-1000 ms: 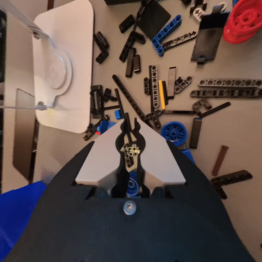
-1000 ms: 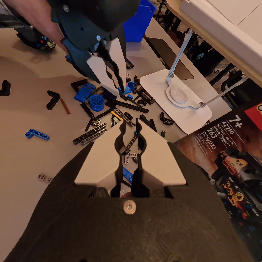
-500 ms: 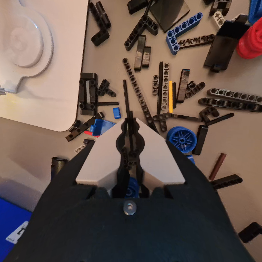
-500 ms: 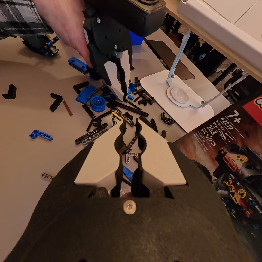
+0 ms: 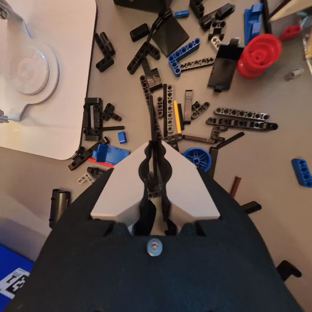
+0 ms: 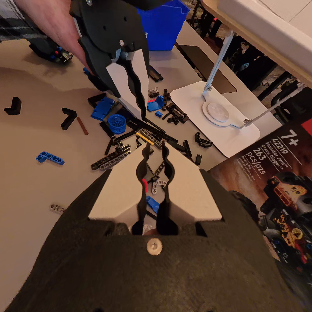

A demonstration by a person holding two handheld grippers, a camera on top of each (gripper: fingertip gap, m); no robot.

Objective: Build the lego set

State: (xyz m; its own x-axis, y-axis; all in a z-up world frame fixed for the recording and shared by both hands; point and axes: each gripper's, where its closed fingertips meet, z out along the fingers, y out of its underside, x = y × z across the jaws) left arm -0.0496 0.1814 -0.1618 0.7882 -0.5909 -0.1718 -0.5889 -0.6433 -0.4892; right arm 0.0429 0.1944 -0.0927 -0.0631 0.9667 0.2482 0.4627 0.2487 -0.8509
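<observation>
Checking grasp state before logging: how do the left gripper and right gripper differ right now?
1. The left gripper is shut on a thin black axle. The right gripper is open, with nothing between its jaws.
2. The left gripper's tips are down in the parts pile. The right gripper sits back at the pile's near edge.

Shared: both have the same black body and white fingers, and both point at that pile.

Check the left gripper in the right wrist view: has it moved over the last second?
Yes. The left gripper has dropped. Its tips were level with the blue panel and now sit lower, at the long black beam.
</observation>
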